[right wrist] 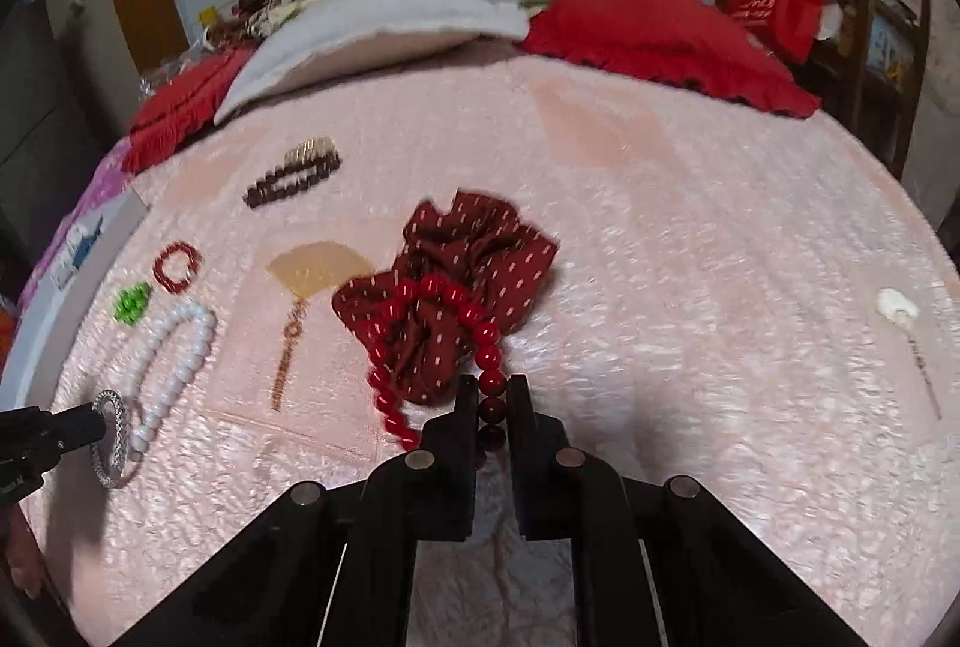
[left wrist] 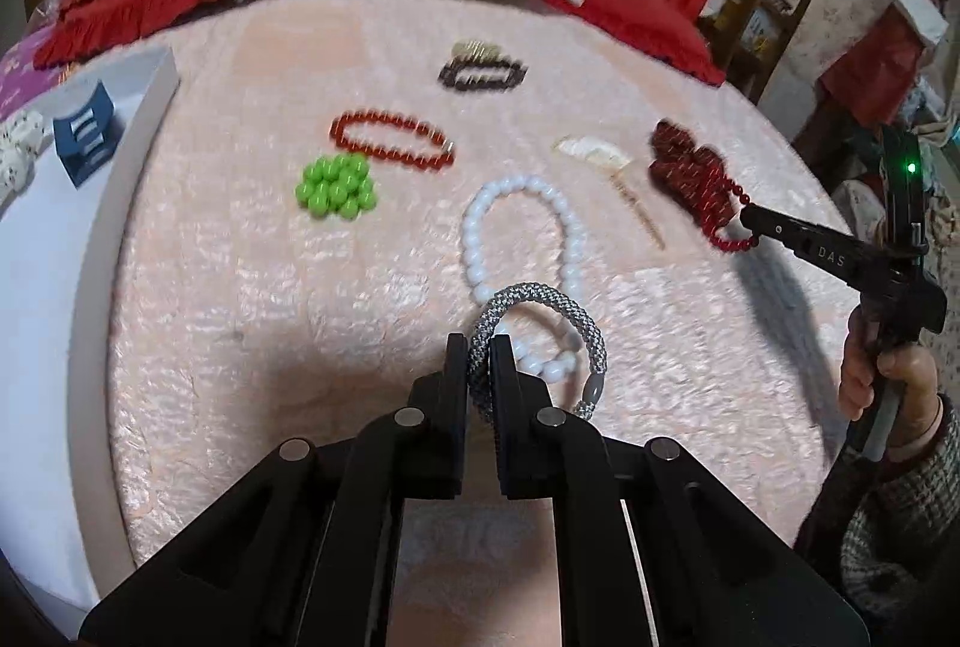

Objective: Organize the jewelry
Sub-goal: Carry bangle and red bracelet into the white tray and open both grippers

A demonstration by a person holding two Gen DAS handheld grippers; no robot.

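My left gripper (left wrist: 479, 347) is shut on a grey woven bangle (left wrist: 561, 308), held over a white bead bracelet (left wrist: 522, 233) on the pink bedspread (left wrist: 270, 287). My right gripper (right wrist: 492, 389) is shut on a red bead bracelet (right wrist: 474, 314) that drapes over a dark red dotted scrunchie (right wrist: 480, 251). In the left wrist view the right gripper (left wrist: 750, 221) pinches those red beads (left wrist: 729, 242) beside the scrunchie (left wrist: 684, 161). The bangle also shows in the right wrist view (right wrist: 114, 437).
Also on the bedspread: green bead cluster (left wrist: 336, 185), thin red bracelet (left wrist: 390, 143), brown hair clip (left wrist: 480, 68), fan-shaped hairpin (left wrist: 600, 155), a white hairpin (right wrist: 897, 311). A white box (left wrist: 72, 155) holding a blue ring case (left wrist: 84, 137) stands left. Red pillows (right wrist: 660, 41) lie behind.
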